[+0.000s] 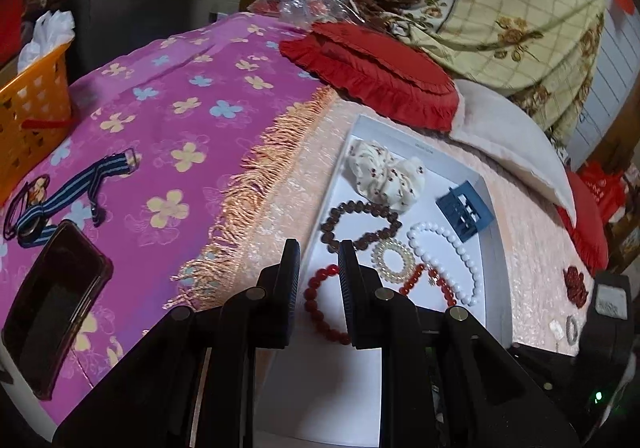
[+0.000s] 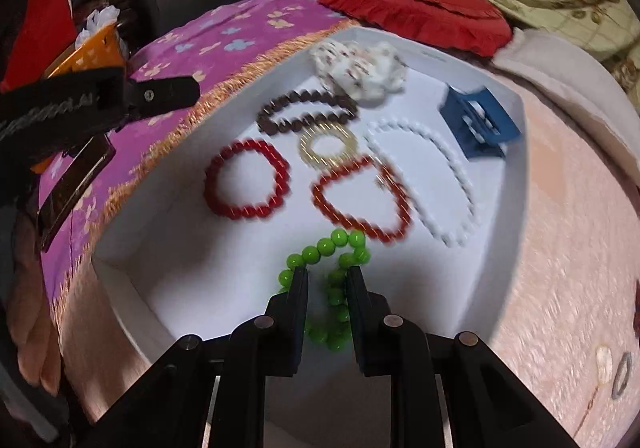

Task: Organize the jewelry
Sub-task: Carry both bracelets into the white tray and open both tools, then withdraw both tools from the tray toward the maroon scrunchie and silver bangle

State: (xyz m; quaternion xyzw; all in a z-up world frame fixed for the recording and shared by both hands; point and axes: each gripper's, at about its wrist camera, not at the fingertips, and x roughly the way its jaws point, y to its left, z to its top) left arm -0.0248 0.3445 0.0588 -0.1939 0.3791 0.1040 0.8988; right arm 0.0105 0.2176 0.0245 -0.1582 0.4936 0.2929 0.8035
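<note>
the step in hand looks like setting the green bead bracelet (image 2: pixel 332 288) into the white tray (image 2: pixel 516 184), which rests on a bed covered in peach cloth. in the right wrist view the bracelet sits low in the middle of the frame, bunched into a loose folded loop on the tray floor, between the two pads of the right claw (image 2: pixel 327 276). the pads stand a little apart, with a visible gap beside the beads, so i judge the claw is not pinching them; the picture is smeared, so a light touch on one pad cannot be ruled out. the loop's long axis runs roughly from the bottom of the frame toward the top, along the line of the claw's fingers, its upper end bending toward the upper right.

above it in the tray lie two red bracelets, a brown bracelet (image 2: pixel 306 112), a pale gold ring-shaped bracelet (image 2: pixel 328 146), a white bead strand (image 2: pixel 428 184), a blue hair clip (image 2: pixel 478 128) and a floral scrunchie (image 2: pixel 360 68).

in the left wrist view the left claw (image 1: pixel 319 260) hangs over the tray's left edge near the dark red bracelet (image 1: pixel 324 304), pads apart with nothing between them.

the next move, as i judge it, calls for lifting the right claw straight off without dragging the beads, then going for pieces outside the tray, such as the small items at the lower right on the bed.
</note>
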